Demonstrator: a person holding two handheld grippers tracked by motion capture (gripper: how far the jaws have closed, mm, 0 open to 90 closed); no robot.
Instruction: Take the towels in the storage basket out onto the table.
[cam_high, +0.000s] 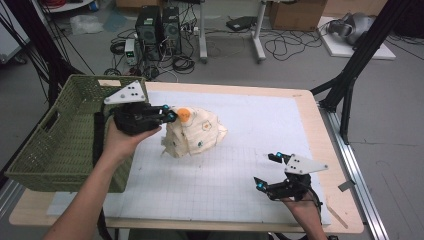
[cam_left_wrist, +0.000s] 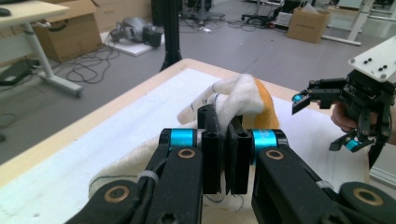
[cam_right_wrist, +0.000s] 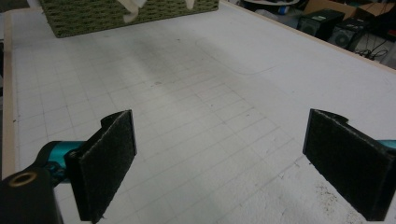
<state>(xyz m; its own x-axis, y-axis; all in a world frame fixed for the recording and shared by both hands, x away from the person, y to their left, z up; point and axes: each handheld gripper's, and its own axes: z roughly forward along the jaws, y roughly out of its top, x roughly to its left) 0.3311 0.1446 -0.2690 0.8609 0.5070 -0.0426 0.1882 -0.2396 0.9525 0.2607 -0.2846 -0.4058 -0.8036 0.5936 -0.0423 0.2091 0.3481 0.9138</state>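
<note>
Cream cloth garment (cam_high: 194, 131) bunched mid-mat, its top edge pinched in your clenched left gripper (cam_high: 170, 116).

Soft, rumpled fabric with an orange patch sits just beside the woven green basket (cam_high: 60, 135) at nine o'clock; your right gripper (cam_high: 266, 171), jaws spread wide and holding nothing, hovers at five o'clock over bare gridded mat (cam_high: 240, 145).

Wide-apart tool (cam_right_wrist: 219, 163) above gridded mat (cam_right_wrist: 196, 93), green basket (cam_right_wrist: 126, 14) beyond

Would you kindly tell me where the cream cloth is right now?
In the high view, the cream cloth sits left of the table's centre, beside the green basket, pinched by the left claw.
</note>
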